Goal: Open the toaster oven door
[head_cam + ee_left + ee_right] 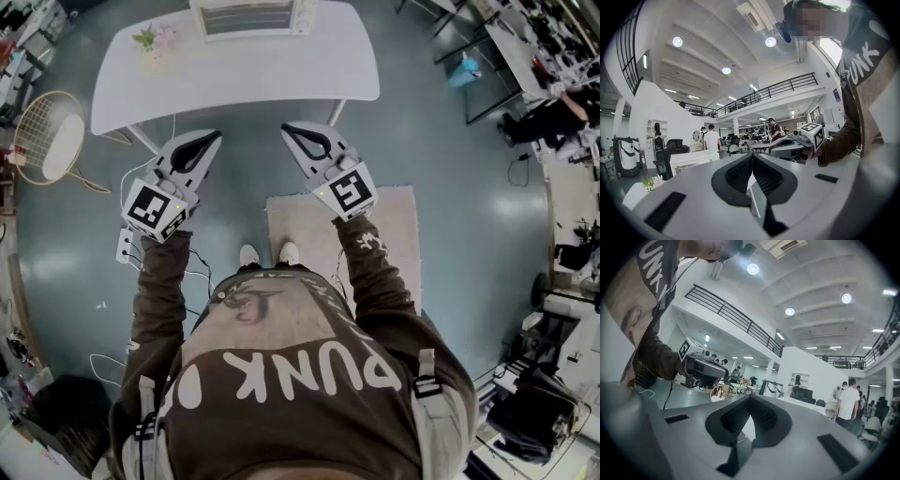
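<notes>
At the far edge of the white table (281, 80), on a grey-blue floor (469, 187), the toaster oven (251, 17) is set near some flowers (155, 39), and well short of it the left gripper (211, 139) and the right gripper (287, 128) are held level, jaws pressed together on nothing.

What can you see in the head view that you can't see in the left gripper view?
Only the head view shows the rug, the person's shoes and the racket on the floor. Only the left gripper view shows the ceiling lights, the balcony railing and people far off. Both show the toaster oven, the flowers and the right gripper.
</notes>
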`<state>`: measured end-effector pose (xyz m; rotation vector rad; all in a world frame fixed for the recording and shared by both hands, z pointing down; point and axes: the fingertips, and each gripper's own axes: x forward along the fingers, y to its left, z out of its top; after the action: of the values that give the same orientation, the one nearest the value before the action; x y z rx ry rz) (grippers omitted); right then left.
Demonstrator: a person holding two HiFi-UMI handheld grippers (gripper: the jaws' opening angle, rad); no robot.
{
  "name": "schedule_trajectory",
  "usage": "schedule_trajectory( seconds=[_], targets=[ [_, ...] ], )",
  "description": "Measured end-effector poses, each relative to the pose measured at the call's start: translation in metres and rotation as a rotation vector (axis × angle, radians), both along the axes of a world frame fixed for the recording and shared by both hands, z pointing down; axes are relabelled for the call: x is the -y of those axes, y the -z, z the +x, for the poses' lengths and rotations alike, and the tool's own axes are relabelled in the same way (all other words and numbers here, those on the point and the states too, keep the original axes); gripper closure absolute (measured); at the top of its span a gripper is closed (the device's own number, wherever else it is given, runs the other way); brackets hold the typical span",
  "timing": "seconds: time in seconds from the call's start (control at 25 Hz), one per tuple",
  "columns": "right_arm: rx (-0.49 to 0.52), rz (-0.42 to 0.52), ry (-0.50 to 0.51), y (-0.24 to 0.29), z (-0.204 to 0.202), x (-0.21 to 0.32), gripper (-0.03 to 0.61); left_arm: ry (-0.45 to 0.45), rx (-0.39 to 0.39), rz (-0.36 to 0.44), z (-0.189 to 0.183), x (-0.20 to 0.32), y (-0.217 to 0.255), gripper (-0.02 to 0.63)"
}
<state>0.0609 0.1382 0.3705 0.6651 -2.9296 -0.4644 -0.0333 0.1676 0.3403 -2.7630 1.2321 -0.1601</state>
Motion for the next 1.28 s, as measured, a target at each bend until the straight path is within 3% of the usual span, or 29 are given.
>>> schedule_trajectory(
  seconds=[0.28,0.44,0.64,0.76,0.92,1.08,1.28],
  targets=[
    [-0.003,0.001,0.000,-0.002,0.006,0.006,0.571,0.002,0.011,0.000,0.006,0.006,-0.002,0.607],
    [0.060,-0.046,0.006,-0.001,0.014,0.012,0.569,0.010,0.012,-0.003,0.012,0.009,-0.001,0.607],
    [0.066,-0.058,0.043,-0.005,0.024,0.016,0.566,0.029,0.024,-0.010,0.020,0.015,-0.006,0.607],
    [0.060,-0.085,0.052,-0.010,0.033,0.021,0.491,0.044,0.025,-0.020,0.026,0.018,-0.008,0.607],
    [0.063,-0.087,0.043,-0.015,0.040,0.042,0.491,0.045,0.017,-0.041,0.031,0.032,-0.018,0.607],
    [0.064,-0.114,0.011,-0.033,0.025,0.078,0.491,0.037,0.005,-0.055,0.012,0.064,-0.035,0.607],
    [0.048,-0.144,-0.038,-0.051,-0.004,0.157,0.477,0.015,-0.012,-0.062,-0.025,0.144,-0.051,0.607]
  ],
)
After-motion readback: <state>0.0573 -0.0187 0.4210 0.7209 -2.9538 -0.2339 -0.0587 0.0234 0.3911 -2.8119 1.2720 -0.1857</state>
